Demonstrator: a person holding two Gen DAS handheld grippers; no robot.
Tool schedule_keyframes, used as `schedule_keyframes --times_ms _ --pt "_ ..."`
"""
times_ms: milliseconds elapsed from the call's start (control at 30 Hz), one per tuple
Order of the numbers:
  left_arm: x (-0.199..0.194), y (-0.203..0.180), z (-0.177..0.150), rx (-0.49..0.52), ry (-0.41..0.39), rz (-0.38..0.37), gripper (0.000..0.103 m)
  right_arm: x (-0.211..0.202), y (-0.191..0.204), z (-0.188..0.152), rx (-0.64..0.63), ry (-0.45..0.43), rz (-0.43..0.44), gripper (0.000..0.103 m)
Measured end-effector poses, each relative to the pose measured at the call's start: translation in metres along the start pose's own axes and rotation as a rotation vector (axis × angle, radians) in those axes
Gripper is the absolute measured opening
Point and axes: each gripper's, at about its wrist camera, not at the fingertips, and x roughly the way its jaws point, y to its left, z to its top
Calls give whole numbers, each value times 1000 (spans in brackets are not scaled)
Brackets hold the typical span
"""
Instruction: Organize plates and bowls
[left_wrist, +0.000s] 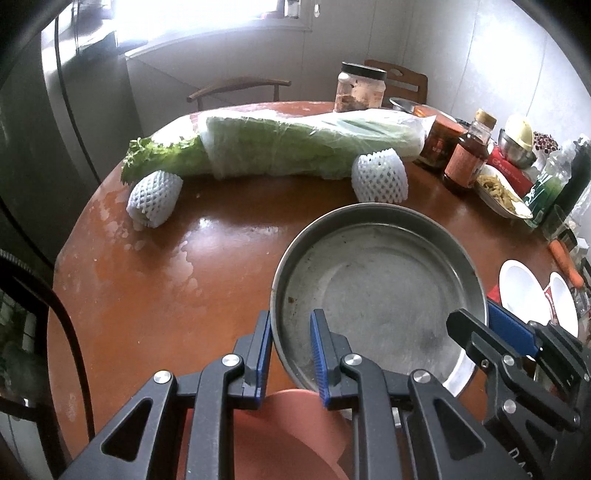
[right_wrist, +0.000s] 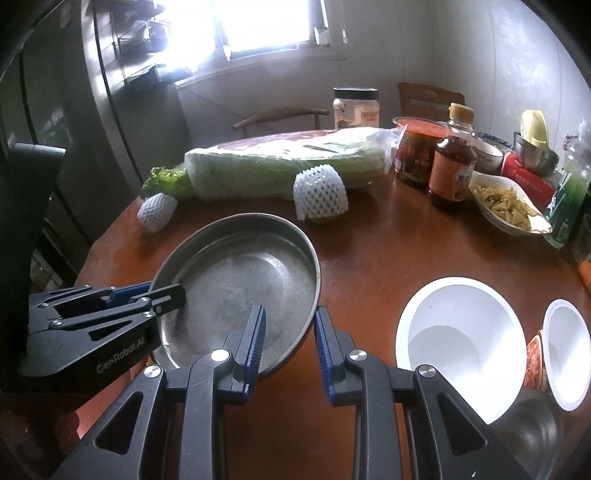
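- Steel pan, tilted, nothing inside: left gripper pinching its 7 o'clock rim; right gripper pinching the opposite rim.
- White bowl, hollow bare.
- White dish, holding yellowish shreds, 2 o'clock.

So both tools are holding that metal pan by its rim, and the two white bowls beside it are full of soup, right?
Not quite. The left tool and right tool do hold the metal pan by its rim, but the two white bowls, large and small, are empty. The right wrist view shows their bare white insides.
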Motion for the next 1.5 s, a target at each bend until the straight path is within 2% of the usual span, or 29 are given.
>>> schedule_keyframes --times_ms 367,700,900,1500 --pt "-12 -7 7 2 -68 -23 21 -3 -8 11 5 -34 -14 28" --pt "-53 -1 3 -6 -130 -18 21 -28 -2 13 -3 -77 22 29" --pt "-80 12 -6 -41 -162 -21 21 -47 14 9 -21 -98 55 29" --pt "-153 41 -52 -79 -247 33 21 -106 63 -9 -84 -180 142 29"
